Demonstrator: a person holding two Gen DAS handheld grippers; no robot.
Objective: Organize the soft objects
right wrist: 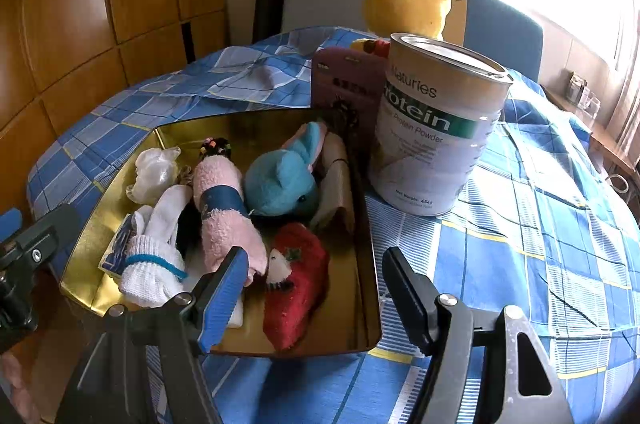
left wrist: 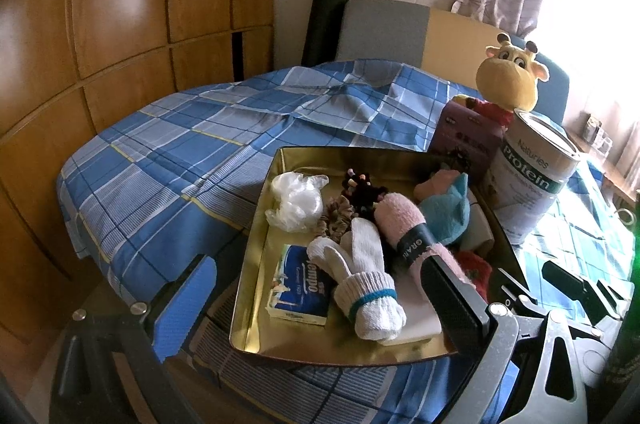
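Note:
A gold tin tray (left wrist: 256,264) (right wrist: 360,304) on the blue plaid cloth holds soft things: white socks (left wrist: 364,284) (right wrist: 156,256), a pink rolled sock (left wrist: 400,220) (right wrist: 224,208), a blue plush (left wrist: 448,212) (right wrist: 280,184), a red sock (right wrist: 296,284), a crumpled plastic bag (left wrist: 296,200), hair ties (left wrist: 360,188) and a Tempo tissue pack (left wrist: 300,284). My left gripper (left wrist: 316,288) is open and empty over the tray's near end. My right gripper (right wrist: 312,284) is open and empty, straddling the tray's near right corner above the red sock.
A Protein powder can (left wrist: 532,176) (right wrist: 436,128) stands right of the tray. A purple box (left wrist: 468,136) (right wrist: 348,88) and a yellow giraffe plush (left wrist: 508,76) (right wrist: 412,0) sit behind it. Wooden cabinets (left wrist: 120,4) line the left; chairs (left wrist: 384,28) stand behind the table.

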